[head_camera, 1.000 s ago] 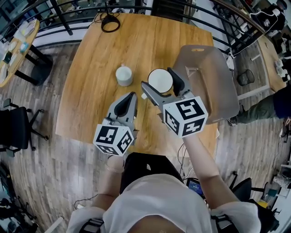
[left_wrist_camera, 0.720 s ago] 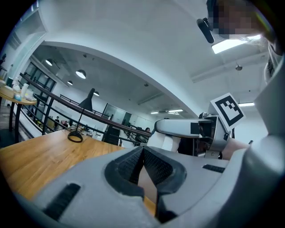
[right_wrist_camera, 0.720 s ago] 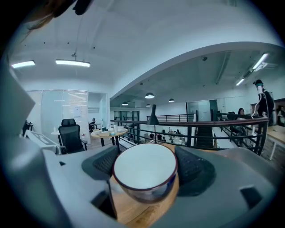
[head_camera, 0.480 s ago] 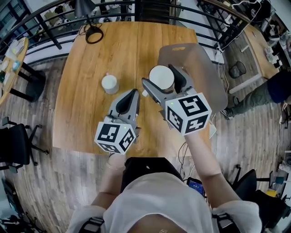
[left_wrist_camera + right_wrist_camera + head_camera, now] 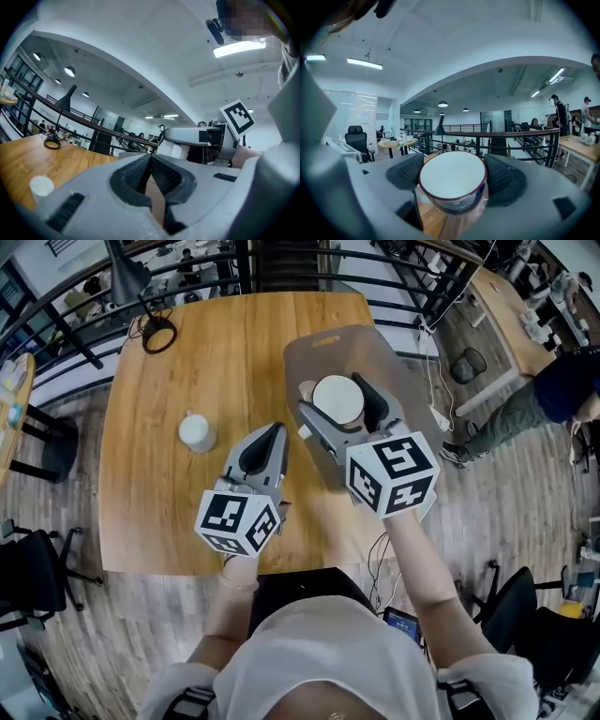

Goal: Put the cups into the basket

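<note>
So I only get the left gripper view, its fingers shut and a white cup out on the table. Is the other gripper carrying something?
Observer: Yes. The right gripper has its fingers closed on a white cup with a dark rim.
Visitor: Where is it right now?
Observer: In the head view it shows over a translucent basket at the right side of the table.
Visitor: How many cups in all?
Observer: Two that I can see: that one and the other cup, the one you see.
</note>
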Demonstrator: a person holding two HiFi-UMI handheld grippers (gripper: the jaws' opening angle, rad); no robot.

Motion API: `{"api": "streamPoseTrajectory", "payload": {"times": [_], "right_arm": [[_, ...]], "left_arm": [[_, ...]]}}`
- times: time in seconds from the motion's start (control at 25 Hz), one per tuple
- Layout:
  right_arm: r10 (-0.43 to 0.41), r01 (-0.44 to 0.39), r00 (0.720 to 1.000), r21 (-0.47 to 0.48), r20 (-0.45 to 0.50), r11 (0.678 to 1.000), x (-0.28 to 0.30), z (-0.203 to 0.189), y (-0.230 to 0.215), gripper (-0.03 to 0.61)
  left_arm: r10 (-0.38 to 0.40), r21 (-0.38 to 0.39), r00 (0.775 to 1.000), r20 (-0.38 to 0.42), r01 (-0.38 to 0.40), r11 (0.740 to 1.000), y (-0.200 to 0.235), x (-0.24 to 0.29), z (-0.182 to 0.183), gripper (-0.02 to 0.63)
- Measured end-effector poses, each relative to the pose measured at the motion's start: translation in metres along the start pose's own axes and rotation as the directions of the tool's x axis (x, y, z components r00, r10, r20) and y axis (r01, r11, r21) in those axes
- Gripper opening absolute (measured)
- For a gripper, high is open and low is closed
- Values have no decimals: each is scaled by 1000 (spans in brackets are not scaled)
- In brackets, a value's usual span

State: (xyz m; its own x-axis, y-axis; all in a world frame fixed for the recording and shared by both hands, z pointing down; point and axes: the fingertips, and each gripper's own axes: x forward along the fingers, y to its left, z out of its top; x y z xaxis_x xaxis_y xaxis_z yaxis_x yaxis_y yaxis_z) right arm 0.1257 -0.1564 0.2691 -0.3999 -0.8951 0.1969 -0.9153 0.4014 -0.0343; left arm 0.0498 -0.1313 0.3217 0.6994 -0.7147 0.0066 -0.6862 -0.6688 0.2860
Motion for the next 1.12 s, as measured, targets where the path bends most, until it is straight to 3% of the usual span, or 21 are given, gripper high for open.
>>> {"api": "streamPoseTrajectory", "payload": {"times": [0.32, 0.6, 1.12], "right_arm": [[-89, 89, 996, 10, -6, 996, -22, -6, -46, 393], [-121, 121, 993, 23, -10, 992, -26, -10, -71, 393], [-127, 129, 990, 35, -55, 991, 15, -27, -114, 393]], "left_arm": [[-75, 9, 997, -25, 75, 997, -28, 34, -9, 6], [-93, 19, 995, -32, 94, 995, -34, 53, -10, 6], [10, 29, 999, -53, -8, 1000, 8, 75, -15, 6]]}}
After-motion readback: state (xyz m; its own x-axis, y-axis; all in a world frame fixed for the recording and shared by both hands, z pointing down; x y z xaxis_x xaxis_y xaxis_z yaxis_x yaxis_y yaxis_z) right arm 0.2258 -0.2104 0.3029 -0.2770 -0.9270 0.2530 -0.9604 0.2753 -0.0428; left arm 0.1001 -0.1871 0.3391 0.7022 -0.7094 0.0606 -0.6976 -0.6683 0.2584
